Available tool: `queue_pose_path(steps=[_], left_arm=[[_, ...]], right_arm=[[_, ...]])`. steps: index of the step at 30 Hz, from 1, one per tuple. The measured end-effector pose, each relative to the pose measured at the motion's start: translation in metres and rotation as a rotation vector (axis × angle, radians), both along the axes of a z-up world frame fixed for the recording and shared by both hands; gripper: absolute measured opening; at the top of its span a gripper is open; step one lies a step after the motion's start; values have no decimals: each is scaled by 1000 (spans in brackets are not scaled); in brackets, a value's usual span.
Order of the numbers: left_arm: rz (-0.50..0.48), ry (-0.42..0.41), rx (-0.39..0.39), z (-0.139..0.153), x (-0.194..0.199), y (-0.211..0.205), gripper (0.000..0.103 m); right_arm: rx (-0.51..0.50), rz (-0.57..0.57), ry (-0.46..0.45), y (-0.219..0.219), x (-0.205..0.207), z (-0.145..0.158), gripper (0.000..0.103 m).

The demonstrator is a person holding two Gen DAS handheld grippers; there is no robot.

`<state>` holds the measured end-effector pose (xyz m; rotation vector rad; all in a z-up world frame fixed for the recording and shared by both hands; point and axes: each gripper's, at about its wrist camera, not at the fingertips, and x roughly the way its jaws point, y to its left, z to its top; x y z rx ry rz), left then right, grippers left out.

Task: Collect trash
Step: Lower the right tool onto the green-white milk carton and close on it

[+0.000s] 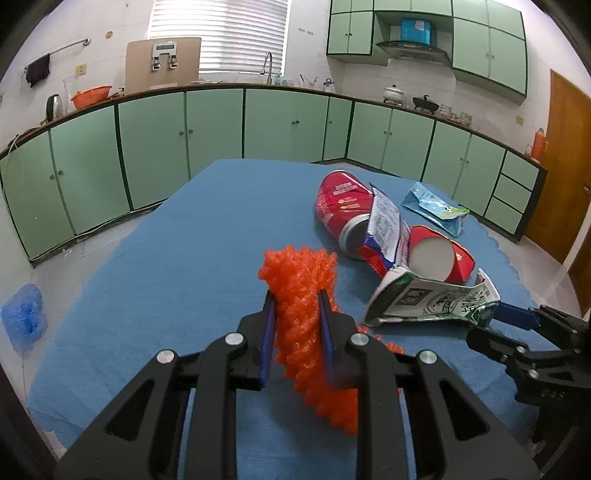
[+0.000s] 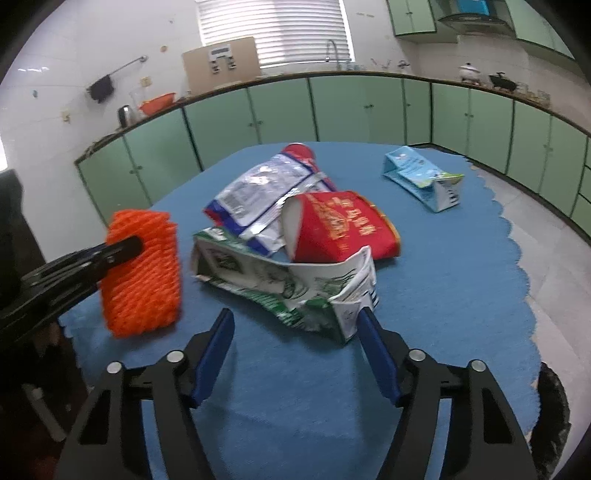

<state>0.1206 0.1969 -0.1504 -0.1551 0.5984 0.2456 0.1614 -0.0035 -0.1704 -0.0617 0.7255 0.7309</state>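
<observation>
L gripper (image 1: 295,306) clamping orange foam net (image 1: 299,295), holding it above blue table (image 1: 166,258). R gripper (image 2: 295,325) fingers apart, straddling near edge of green-white carton (image 2: 280,280) w/o pinching. Risk: crumpled carton slipping off pad, or dragging red cup (image 2: 340,225) leaning on it.

green cabinets (image 1: 218,125), blinds (image 1: 221,33), wooden door (image 1: 565,155)

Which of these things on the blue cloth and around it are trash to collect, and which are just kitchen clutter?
Trash: orange foam net in left gripper; green-white carton; red cup; foil wrapper; red can; blue carton.
Clutter: kettle; orange basin; pots.
</observation>
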Motion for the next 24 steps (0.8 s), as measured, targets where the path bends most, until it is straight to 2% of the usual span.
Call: queue_pose_path(steps=[5,14,19,22,24], left_arm=[[9,4,3,-1,-3,5,20],[10,9,-4,-3,-4,9,20],[12,14,-5,-5,-3,10,21],[13,15,-4,-6,-1,9,20],[12,16,-4,-6,-1,10,21]], right_arm=[[29,57,23,5,-12,2,64],[14,-25,-3,-5,5,5,64],[-12,-12,1,0,12,0,66],[-9,-21,4,3,17,0,72],[-15,-18,2,4,19,-1,73]])
